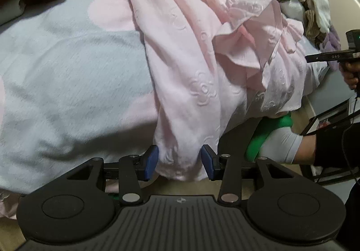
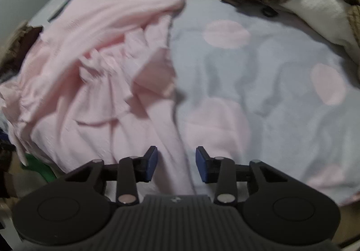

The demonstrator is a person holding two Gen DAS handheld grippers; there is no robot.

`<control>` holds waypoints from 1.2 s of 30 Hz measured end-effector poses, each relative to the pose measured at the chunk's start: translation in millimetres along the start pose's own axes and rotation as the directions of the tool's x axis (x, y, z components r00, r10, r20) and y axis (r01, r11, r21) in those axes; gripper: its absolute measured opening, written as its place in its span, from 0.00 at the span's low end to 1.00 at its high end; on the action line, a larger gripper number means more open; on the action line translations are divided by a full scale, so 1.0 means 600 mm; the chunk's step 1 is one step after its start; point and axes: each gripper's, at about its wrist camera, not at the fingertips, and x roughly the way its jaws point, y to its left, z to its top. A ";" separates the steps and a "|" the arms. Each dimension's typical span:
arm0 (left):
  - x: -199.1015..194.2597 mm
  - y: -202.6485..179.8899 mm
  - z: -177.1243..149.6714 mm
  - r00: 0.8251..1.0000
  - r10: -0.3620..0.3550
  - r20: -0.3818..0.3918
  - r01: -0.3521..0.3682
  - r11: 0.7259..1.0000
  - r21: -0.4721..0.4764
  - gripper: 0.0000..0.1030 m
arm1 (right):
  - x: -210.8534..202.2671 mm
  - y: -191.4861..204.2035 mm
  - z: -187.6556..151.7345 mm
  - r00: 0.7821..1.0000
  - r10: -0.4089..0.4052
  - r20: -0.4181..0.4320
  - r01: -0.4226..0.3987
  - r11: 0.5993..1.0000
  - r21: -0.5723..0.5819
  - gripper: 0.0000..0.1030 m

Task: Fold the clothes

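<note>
Left gripper (image 1: pixel 179 161) standing apart around hanging hem of pink garment (image 1: pixel 191 53) at lower centre | right gripper (image 2: pixel 176 164) gaping over its edge, gripping nothing | garment lying crumpled, unfolded, on bed (image 1: pixel 67 60) | judged step: taking hold | next: closing on cloth squarely.

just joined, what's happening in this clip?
A person with a handheld gripper in each hand is working on a pink garment lying rumpled on a bed. The left gripper is open around the garment's hanging end at the bed's edge. The right gripper is open over another part. No fold shows yet.
</note>
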 end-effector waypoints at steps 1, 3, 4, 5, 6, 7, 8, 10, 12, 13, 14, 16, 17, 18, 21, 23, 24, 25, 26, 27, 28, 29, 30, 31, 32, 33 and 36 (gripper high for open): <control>0.000 0.001 0.001 1.000 -0.003 0.003 0.003 1.000 -0.006 0.39 | 0.003 0.001 0.001 1.000 -0.007 -0.003 0.007 1.000 0.002 0.34; 0.001 0.003 0.002 1.000 -0.004 0.005 0.004 1.000 -0.016 0.39 | 0.008 0.010 0.003 0.999 -0.032 -0.019 0.032 0.999 -0.015 0.02; 0.001 0.004 0.003 1.000 -0.004 0.006 0.004 1.000 -0.022 0.39 | 0.009 0.017 0.005 0.998 -0.048 -0.032 0.047 0.998 -0.027 0.01; 0.002 0.005 0.004 1.000 -0.005 0.006 0.005 1.000 -0.027 0.39 | 0.004 0.026 0.006 0.997 -0.063 -0.035 0.061 0.997 -0.055 0.01; 0.002 0.006 0.004 1.000 -0.005 0.007 0.005 0.999 -0.032 0.39 | -0.002 0.038 0.007 0.997 -0.076 -0.034 0.073 0.993 -0.089 0.01; 0.003 0.007 0.005 1.000 -0.006 0.008 0.006 0.999 -0.037 0.39 | -0.012 0.059 0.005 0.996 -0.089 -0.029 0.084 0.986 -0.147 0.01; 0.004 0.008 0.006 1.000 -0.006 0.009 0.007 0.999 -0.042 0.39 | -0.022 0.083 0.000 0.995 -0.102 -0.020 0.095 0.972 -0.216 0.01; 0.005 0.010 0.007 1.000 -0.007 0.011 0.008 0.999 -0.053 0.39 | -0.036 0.132 -0.011 0.993 -0.120 -0.007 0.111 0.934 -0.339 0.01; 0.005 0.010 0.008 1.000 -0.008 0.013 0.008 0.999 -0.054 0.39 | -0.036 0.180 -0.027 0.992 -0.129 -0.007 0.114 0.893 -0.435 0.01; 0.005 0.008 0.007 1.000 -0.006 0.012 0.006 0.999 -0.050 0.39 | -0.032 0.187 -0.032 0.992 -0.122 -0.016 0.103 0.890 -0.444 0.02; 0.004 0.006 0.006 1.000 -0.003 0.012 0.004 0.999 -0.046 0.39 | -0.028 0.187 -0.037 0.994 -0.109 -0.030 0.086 0.897 -0.434 0.02; 0.004 0.002 0.005 1.000 0.001 0.012 0.000 0.999 -0.038 0.39 | -0.019 0.186 -0.046 0.995 -0.083 -0.057 0.053 0.909 -0.413 0.06; 0.004 0.000 0.004 1.000 0.003 0.011 -0.002 0.999 -0.034 0.39 | -0.014 0.186 -0.050 0.995 -0.070 -0.070 0.036 0.915 -0.403 0.08; 0.003 -0.002 0.003 1.000 0.005 0.011 -0.005 1.000 -0.031 0.39 | -0.010 0.186 -0.055 0.995 -0.056 -0.083 0.020 0.920 -0.392 0.13; 0.001 -0.006 0.000 1.000 0.006 0.012 -0.006 1.000 -0.023 0.39 | 0.004 0.185 -0.068 0.993 -0.015 -0.121 -0.029 0.934 -0.357 0.42; -0.001 -0.006 -0.002 1.000 0.001 0.014 -0.001 1.000 -0.024 0.39 | 0.013 0.184 -0.078 0.989 0.013 -0.146 -0.062 0.941 -0.333 0.42; 0.000 -0.006 -0.002 1.000 0.000 0.015 0.000 1.000 -0.022 0.39 | 0.018 0.184 -0.082 0.987 0.028 -0.158 -0.078 0.944 -0.320 0.42; 0.000 -0.005 -0.002 1.000 -0.001 0.016 0.001 1.000 -0.019 0.39 | 0.023 0.184 -0.087 0.985 0.042 -0.170 -0.093 0.947 -0.307 0.40; 0.000 -0.005 -0.002 1.000 -0.002 0.017 0.002 1.000 -0.017 0.39 | 0.023 0.177 -0.087 0.979 0.084 -0.186 -0.135 0.950 -0.280 0.38; 0.001 -0.005 -0.002 1.000 -0.003 0.018 0.004 1.000 -0.015 0.39 | 0.020 0.165 -0.082 0.978 0.104 -0.182 -0.148 0.957 -0.249 0.38; 0.001 -0.005 -0.002 1.000 -0.004 0.019 0.005 1.000 -0.013 0.39 | 0.016 0.152 -0.075 0.980 0.106 -0.166 -0.141 0.966 -0.219 0.38; 0.002 -0.005 -0.001 1.000 -0.005 0.020 0.006 1.000 -0.011 0.39 | 0.013 0.139 -0.069 0.983 0.107 -0.150 -0.135 0.973 -0.188 0.39; 0.002 -0.004 -0.001 1.000 -0.006 0.021 0.007 1.000 -0.008 0.39 | 0.009 0.125 -0.062 0.985 0.108 -0.134 -0.129 0.979 -0.158 0.40; 0.003 -0.004 -0.001 1.000 -0.007 0.022 0.008 1.000 -0.006 0.39 | 0.005 0.112 -0.055 0.987 0.108 -0.119 -0.123 0.984 -0.127 0.40; 0.003 -0.004 -0.001 1.000 -0.009 0.023 0.009 1.000 -0.004 0.39 | 0.000 0.095 -0.048 0.990 0.103 -0.096 -0.112 0.988 -0.101 0.41; 0.004 -0.004 -0.001 1.000 -0.010 0.023 0.010 1.000 -0.002 0.39 | -0.004 0.080 -0.045 0.992 0.096 -0.077 -0.102 0.991 -0.083 0.42; 0.005 -0.003 0.000 1.000 -0.013 0.026 0.013 1.000 0.005 0.39 | -0.011 0.045 -0.043 0.996 0.085 -0.043 -0.086 0.995 -0.044 0.44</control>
